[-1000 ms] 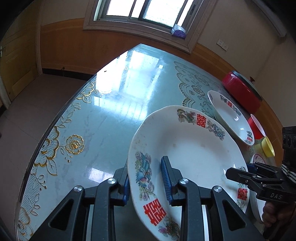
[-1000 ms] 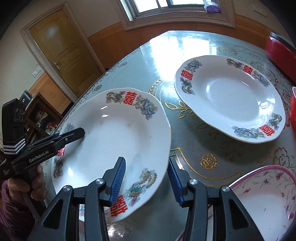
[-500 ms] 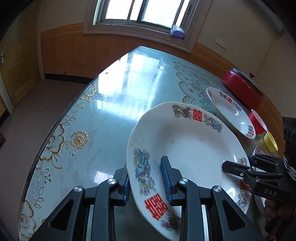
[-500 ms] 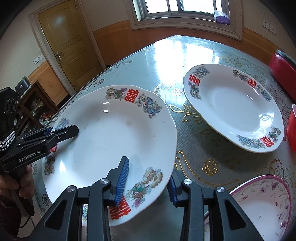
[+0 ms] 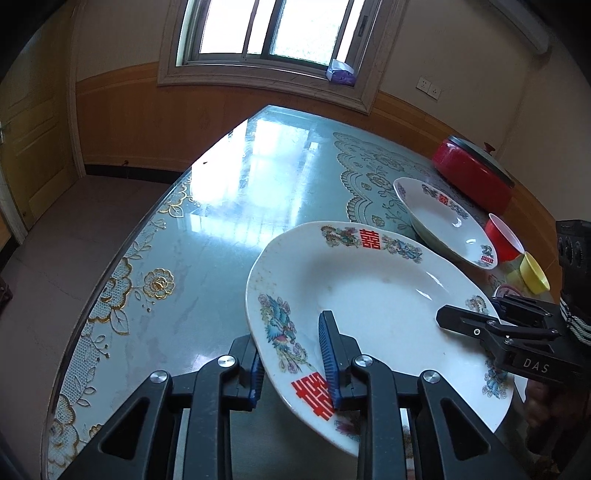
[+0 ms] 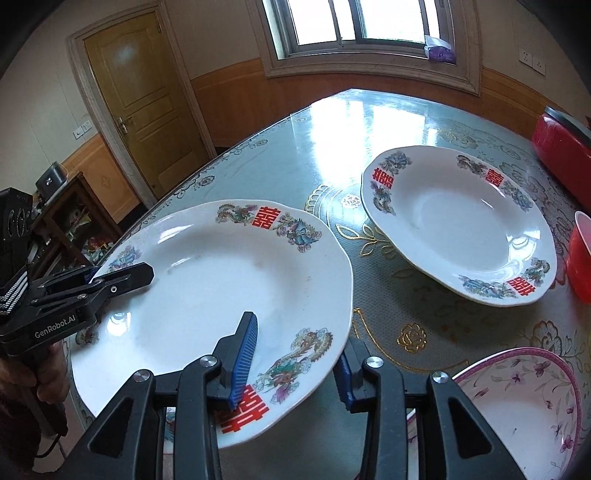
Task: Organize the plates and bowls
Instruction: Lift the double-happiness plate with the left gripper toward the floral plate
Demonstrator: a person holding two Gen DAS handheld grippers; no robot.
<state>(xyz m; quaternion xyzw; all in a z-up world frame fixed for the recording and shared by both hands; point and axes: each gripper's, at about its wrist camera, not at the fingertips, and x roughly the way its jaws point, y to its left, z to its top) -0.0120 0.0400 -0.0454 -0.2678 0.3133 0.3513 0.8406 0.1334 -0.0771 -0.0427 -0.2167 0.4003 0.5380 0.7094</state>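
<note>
Near plate (image 5: 376, 306) gripped at opposite rims.
Left gripper (image 5: 291, 354) and right gripper (image 6: 291, 354) were clamped on it, raised above table (image 5: 229, 206); the right gripper's jaws had just been closing.

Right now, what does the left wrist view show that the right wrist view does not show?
Only the left wrist view shows the yellow cup and the whole red pot with its lid.

Only the right wrist view shows the wooden door, the pink floral bowl at lower right, and a dark cabinet at left.

Both show the lifted plate with one gripper on each side of its rim, the left gripper and the right gripper, the second plate on the table, the red cup and the window.
</note>
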